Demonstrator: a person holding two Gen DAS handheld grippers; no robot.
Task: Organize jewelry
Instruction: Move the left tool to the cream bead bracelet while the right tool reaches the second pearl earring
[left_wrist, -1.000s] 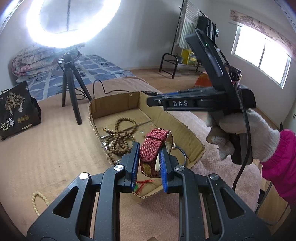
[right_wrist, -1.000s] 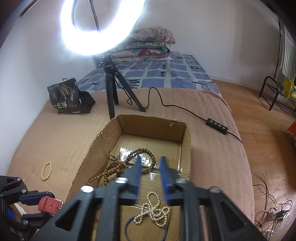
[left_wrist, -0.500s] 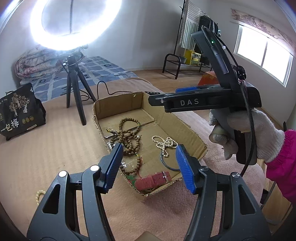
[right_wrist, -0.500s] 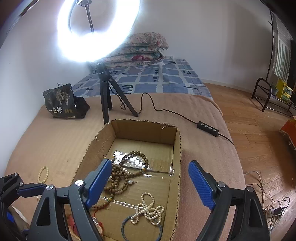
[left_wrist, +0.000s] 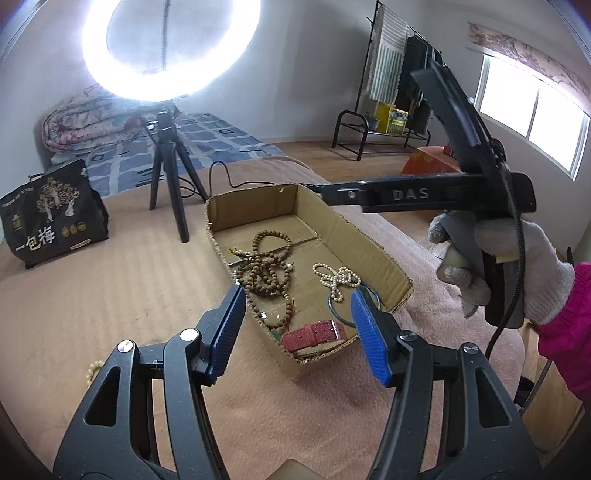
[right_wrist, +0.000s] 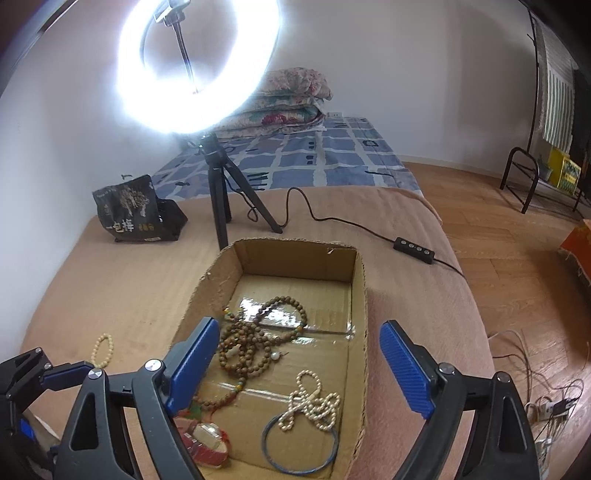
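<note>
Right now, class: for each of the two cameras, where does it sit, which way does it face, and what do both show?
Left wrist: on the left gripper, looking down over the cardboard box; right gripper, gloved hand visible.
Right wrist: on the right gripper, facing the box lengthwise towards the ring light.
Shared: box, brown beads, red watch.

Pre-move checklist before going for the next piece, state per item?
1. Left hand-held gripper empty, open: ok.
2. Right hand-held gripper empty, jaws opening: ok.
3. Red watch inside cardboard box, near corner: ok.
4. All jewelry boxed: not ok, cream bead bracelet lies on the blanket outside.
5. Path to that bracelet clear: ok.
6. White pearl necklace free of blue bangle: not ok, overlapping.
</note>
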